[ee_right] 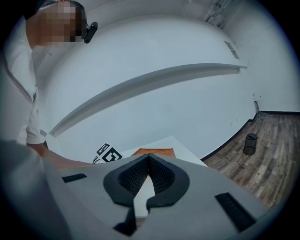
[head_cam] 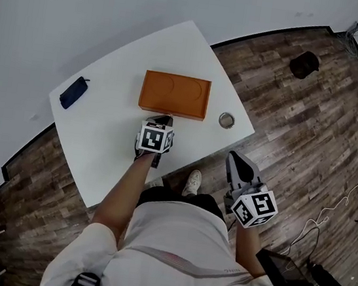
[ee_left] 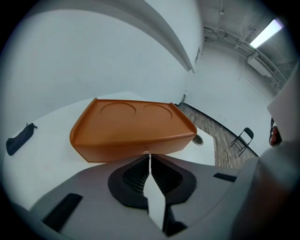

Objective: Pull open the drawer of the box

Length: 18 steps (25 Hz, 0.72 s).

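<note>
Orange box (head_cam: 175,93): mid-worktop (head_cam: 99,147), long side facing you.
Your left gripper (head_cam: 162,118): jaws pressed together, tips at that side.
Your right gripper (head_cam: 232,157): jaws together, empty, held over the wooden floor (head_cam: 301,123).
Dark pouch (head_cam: 74,92): left of box.

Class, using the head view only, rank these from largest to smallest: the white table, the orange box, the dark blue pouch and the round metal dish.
1. white table
2. orange box
3. dark blue pouch
4. round metal dish
The three items sit on the same table, so nearness barely affects the order.
</note>
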Each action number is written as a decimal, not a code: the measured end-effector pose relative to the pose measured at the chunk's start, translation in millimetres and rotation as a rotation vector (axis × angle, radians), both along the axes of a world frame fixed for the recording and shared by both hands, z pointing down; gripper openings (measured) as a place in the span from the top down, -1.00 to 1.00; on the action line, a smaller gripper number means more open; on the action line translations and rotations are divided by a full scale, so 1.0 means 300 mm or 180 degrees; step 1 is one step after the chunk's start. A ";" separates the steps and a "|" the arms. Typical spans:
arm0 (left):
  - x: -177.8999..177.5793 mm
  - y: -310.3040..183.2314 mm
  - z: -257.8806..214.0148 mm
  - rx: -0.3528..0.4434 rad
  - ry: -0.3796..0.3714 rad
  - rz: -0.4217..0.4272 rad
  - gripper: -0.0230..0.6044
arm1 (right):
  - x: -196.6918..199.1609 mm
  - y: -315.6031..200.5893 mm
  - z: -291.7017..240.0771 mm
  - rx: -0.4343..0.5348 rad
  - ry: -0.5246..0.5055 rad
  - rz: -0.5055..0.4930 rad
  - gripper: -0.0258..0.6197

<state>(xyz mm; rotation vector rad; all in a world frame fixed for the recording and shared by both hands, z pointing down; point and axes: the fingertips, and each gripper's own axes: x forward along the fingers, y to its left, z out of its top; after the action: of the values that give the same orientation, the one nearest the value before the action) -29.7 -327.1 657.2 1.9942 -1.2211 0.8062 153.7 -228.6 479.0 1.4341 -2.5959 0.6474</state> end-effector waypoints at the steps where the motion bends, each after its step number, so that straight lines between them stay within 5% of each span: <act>1: 0.004 0.001 0.010 -0.0013 0.0009 0.0008 0.89 | 0.006 0.003 0.005 -0.0011 0.0004 0.0008 0.92; 18: 0.020 -0.020 0.062 -0.0041 -0.0133 -0.0065 0.67 | 0.042 0.002 0.057 -0.0150 0.0010 0.0004 0.92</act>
<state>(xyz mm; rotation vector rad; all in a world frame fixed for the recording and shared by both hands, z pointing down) -23.5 -333.0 675.7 1.9605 -1.2548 0.8476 166.3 -227.8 496.2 1.4221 -2.5597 0.7012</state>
